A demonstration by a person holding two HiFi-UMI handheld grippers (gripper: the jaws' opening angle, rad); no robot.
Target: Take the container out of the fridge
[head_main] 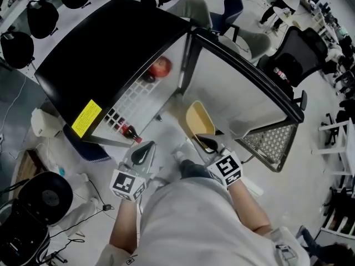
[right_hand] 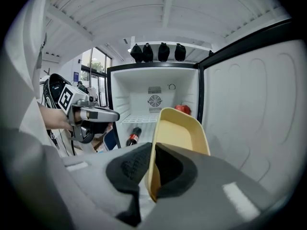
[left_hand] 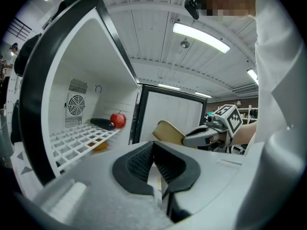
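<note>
No legible text; print on yellow sticker [head_main: 87, 118] on fridge [head_main: 94, 54] and bottle [head_main: 131, 132] label too small.

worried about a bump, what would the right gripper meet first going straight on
Probably the white wire shelf, reached first by the yellow container that the right gripper is shut on; depth is unclear.

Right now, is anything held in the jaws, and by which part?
The right gripper pinches the yellow container by its rim; the left gripper holds nothing.
</note>
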